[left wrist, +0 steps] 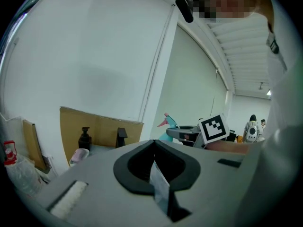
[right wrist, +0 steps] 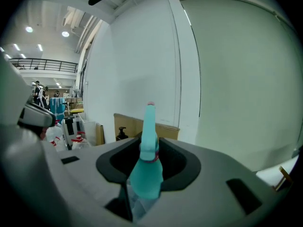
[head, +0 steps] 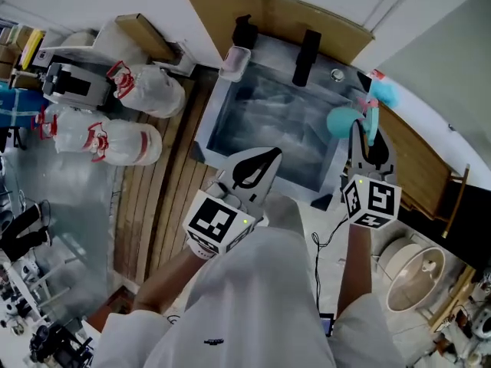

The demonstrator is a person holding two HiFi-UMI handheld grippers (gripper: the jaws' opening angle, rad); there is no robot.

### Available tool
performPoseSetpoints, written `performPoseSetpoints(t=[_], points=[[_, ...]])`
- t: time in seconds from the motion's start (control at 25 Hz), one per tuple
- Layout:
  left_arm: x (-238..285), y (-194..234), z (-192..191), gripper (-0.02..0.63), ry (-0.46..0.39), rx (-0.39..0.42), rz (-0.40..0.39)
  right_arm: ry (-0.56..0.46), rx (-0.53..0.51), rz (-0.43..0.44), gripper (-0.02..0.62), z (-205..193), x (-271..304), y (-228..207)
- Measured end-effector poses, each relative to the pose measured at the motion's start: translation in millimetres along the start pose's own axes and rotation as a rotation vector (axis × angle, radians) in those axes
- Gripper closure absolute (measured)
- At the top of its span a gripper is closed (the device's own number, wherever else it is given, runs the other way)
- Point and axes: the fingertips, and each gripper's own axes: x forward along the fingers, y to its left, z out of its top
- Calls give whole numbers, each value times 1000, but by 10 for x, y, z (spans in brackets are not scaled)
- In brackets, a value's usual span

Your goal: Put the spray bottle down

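A teal spray bottle (head: 344,121) with a pink nozzle hangs above the right edge of the sink (head: 217,102). My right gripper (head: 367,140) is shut on it. In the right gripper view the spray bottle (right wrist: 147,167) stands upright between the jaws of the right gripper (right wrist: 144,178), nozzle on top. My left gripper (head: 261,167) hovers over the sink's near edge with its jaws together. In the left gripper view a thin pale strip shows where the jaws of the left gripper (left wrist: 156,171) meet; I cannot tell what it is. The spray bottle (left wrist: 169,126) shows to the right there.
A black faucet (head: 307,56) and a black pump bottle (head: 244,33) stand at the sink's back, in front of a cardboard sheet (head: 268,10). Left of the sink lie a slatted wooden counter (head: 165,198) and white plastic bags (head: 149,90). A round pot (head: 418,271) sits at the lower right.
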Motion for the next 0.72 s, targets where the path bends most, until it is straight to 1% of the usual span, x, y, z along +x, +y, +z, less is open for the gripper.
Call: performPoseSetpoints(t=[0.28,0.72], points=[[547,70,-45,601,19,0,-11,34,18,-38,476,-229,535,-482],[1243,357,-278,601,47,-48,6,79,31,-73,476,-622,1338,-1019]])
